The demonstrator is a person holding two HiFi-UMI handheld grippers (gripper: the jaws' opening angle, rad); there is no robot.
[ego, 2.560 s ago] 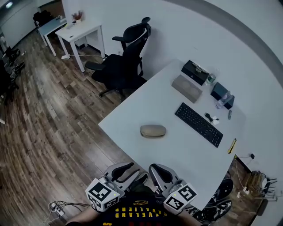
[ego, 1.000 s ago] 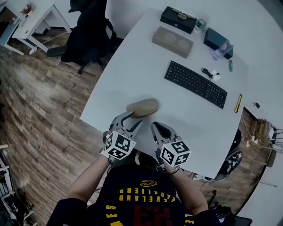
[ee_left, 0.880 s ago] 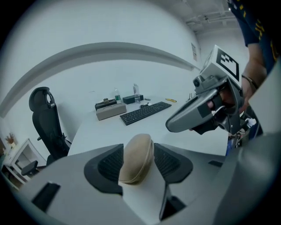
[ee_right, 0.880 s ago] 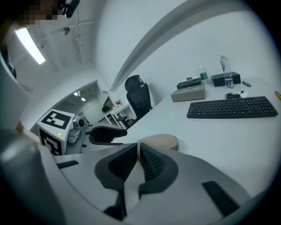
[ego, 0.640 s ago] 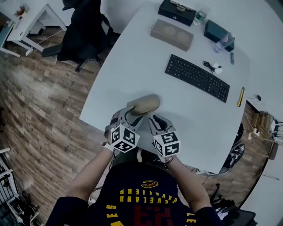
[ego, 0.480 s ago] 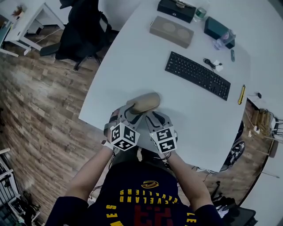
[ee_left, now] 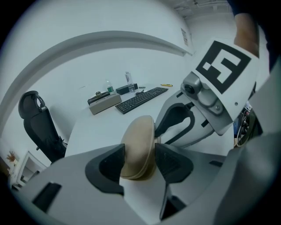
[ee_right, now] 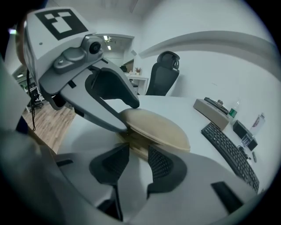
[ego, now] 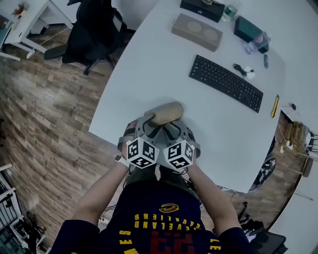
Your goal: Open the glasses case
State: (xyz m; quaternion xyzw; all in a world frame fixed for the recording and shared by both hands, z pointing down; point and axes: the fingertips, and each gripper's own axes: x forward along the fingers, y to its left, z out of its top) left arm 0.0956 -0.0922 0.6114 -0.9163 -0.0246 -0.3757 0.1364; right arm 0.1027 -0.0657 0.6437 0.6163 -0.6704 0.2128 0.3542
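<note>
A tan oval glasses case (ego: pixel 166 112) lies closed near the front edge of the white table (ego: pixel 149 64). Both grippers meet at its near end, their marker cubes side by side. My left gripper (ego: pixel 147 124) straddles the end of the case (ee_left: pixel 138 147), which stands between its two wide-set pads; the left gripper (ee_left: pixel 140 160) is open. The jaws of my right gripper (ego: pixel 175 130) are opening. In the right gripper view the case (ee_right: pixel 156 127) lies just past the right gripper (ee_right: pixel 138 151), its seam edge at the tips, pads not pressing.
A black keyboard (ego: pixel 226 83) lies further back on the right, with a tan box (ego: pixel 197 31) and a black box (ego: pixel 201 7) beyond it. A yellow cutter (ego: pixel 274 105) lies by the right edge. A black office chair (ego: pixel 94 30) stands left of the table.
Both grippers have come forward and down from in front of the person's chest to the case and closed in side by side. The right gripper has rolled and opened its jaws.
</note>
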